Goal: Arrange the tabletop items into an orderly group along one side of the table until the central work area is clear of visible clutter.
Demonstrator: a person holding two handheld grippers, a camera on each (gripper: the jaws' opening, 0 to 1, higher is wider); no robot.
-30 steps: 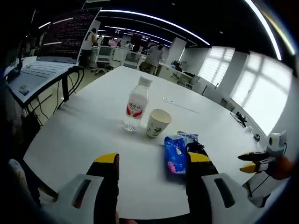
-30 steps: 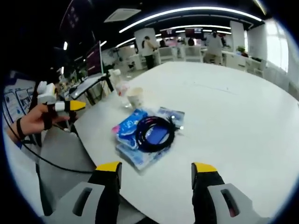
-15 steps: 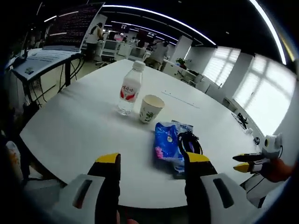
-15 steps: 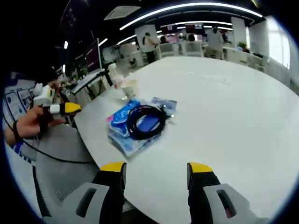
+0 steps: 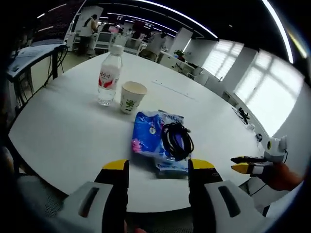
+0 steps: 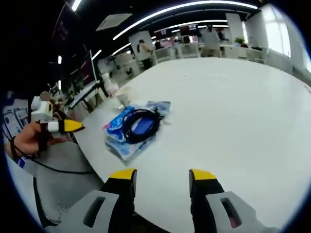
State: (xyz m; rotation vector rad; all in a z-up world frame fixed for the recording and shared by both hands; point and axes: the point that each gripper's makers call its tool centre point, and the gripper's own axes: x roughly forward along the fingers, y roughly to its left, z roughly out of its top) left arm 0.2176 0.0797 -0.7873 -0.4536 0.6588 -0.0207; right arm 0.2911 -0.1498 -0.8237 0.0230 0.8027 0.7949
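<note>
On the white round table [image 5: 63, 126] stand a clear water bottle [image 5: 109, 75] with a red label and a paper cup [image 5: 132, 97] beside it. Nearer lie blue snack packets [image 5: 148, 138] with a black cable coil [image 5: 176, 140] on top. My left gripper [image 5: 158, 167] is open and empty, at the table edge just short of the packets. My right gripper [image 5: 241, 164] hovers off the table's right side in a hand. In the right gripper view, my right gripper [image 6: 163, 175] is open and empty over the table [image 6: 233, 107], with the packets [image 6: 116, 141], coil [image 6: 138, 124] and left gripper [image 6: 68, 127] beyond.
A thin pen-like strip [image 5: 175, 90] lies farther back on the table. A desk with cables [image 5: 29, 53] stands to the left, and a mesh chair seat [image 6: 63, 189] sits below the table edge. People and desks fill the far room.
Both views have shifted with the hands: the left one now faces the packets and coil more squarely. Both pairs of jaws stand slightly closer together. The tabletop things have not moved.
</note>
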